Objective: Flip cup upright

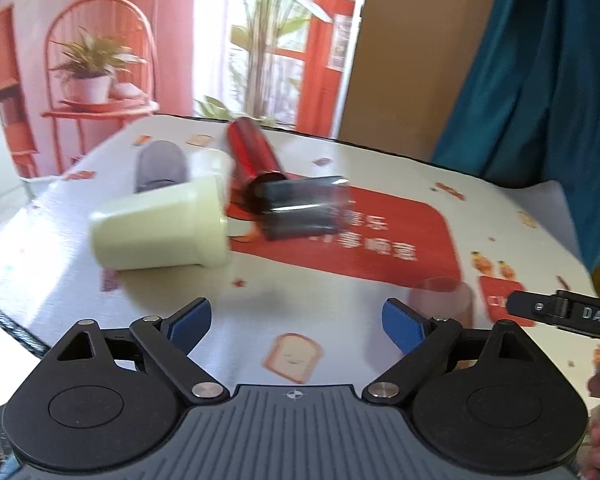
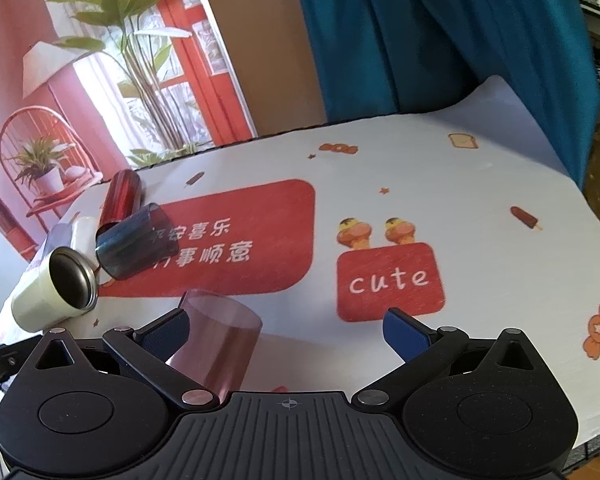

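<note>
A cream cup [image 1: 160, 230] lies on its side on the table, mouth to the right; the right wrist view shows its metal-lined mouth [image 2: 56, 286]. A dark translucent cup [image 1: 302, 208] [image 2: 134, 244] and a red metallic cup [image 1: 252, 154] [image 2: 120, 200] also lie on their sides behind it. A pale pink translucent cup [image 2: 216, 346] [image 1: 444, 300] stands upright. My left gripper [image 1: 296, 322] is open and empty, just short of the cream cup. My right gripper [image 2: 288, 328] is open, with the pink cup beside its left finger [image 2: 168, 332].
A grey cup [image 1: 160, 164] lies at the far left by a white cup [image 1: 210, 164]. The table [image 2: 500, 280] has a printed cloth with a red patch. A teal curtain [image 2: 440, 32] hangs behind. The right gripper's arm [image 1: 560, 310] shows in the left wrist view.
</note>
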A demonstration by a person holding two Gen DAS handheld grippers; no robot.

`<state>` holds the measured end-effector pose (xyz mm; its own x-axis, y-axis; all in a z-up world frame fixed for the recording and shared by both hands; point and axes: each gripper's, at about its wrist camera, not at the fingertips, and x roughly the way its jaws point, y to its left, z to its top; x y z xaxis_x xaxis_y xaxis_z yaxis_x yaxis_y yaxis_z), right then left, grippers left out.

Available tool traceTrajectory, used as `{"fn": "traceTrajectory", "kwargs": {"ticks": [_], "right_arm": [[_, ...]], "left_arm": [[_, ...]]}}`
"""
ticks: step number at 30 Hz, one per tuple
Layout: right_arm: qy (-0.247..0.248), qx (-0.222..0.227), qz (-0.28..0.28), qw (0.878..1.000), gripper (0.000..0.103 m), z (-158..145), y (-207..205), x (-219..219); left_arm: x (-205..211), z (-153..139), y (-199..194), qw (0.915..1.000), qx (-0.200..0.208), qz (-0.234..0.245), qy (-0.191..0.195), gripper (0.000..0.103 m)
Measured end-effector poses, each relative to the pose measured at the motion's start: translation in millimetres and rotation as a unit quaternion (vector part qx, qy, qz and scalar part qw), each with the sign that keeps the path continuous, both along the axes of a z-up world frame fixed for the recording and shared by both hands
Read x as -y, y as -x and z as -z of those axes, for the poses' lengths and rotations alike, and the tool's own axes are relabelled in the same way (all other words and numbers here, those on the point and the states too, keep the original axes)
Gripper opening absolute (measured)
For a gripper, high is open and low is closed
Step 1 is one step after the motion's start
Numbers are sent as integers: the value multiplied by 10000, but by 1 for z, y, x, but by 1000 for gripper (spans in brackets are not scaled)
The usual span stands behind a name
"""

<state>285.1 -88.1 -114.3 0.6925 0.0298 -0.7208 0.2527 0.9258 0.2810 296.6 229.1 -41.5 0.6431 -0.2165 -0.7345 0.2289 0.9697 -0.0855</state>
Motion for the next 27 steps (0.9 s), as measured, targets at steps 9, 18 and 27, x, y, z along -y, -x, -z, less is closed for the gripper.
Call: {"fn": "traceTrajectory", "kwargs": {"ticks": [9, 18, 27], "right_arm": [[-75, -166, -282, 9994, 103, 6, -11, -25], [-220, -371, -298, 9986, 103, 17, -23, -33], [-313, -602, -272, 9973, 103, 31, -45, -37]], "left_arm": [[-26, 4, -1, 9997, -90, -231, -81, 96], [-42, 11, -1, 9989, -132, -418, -133, 98], [-56, -4, 8, 9968, 409, -659, -175, 100]]}}
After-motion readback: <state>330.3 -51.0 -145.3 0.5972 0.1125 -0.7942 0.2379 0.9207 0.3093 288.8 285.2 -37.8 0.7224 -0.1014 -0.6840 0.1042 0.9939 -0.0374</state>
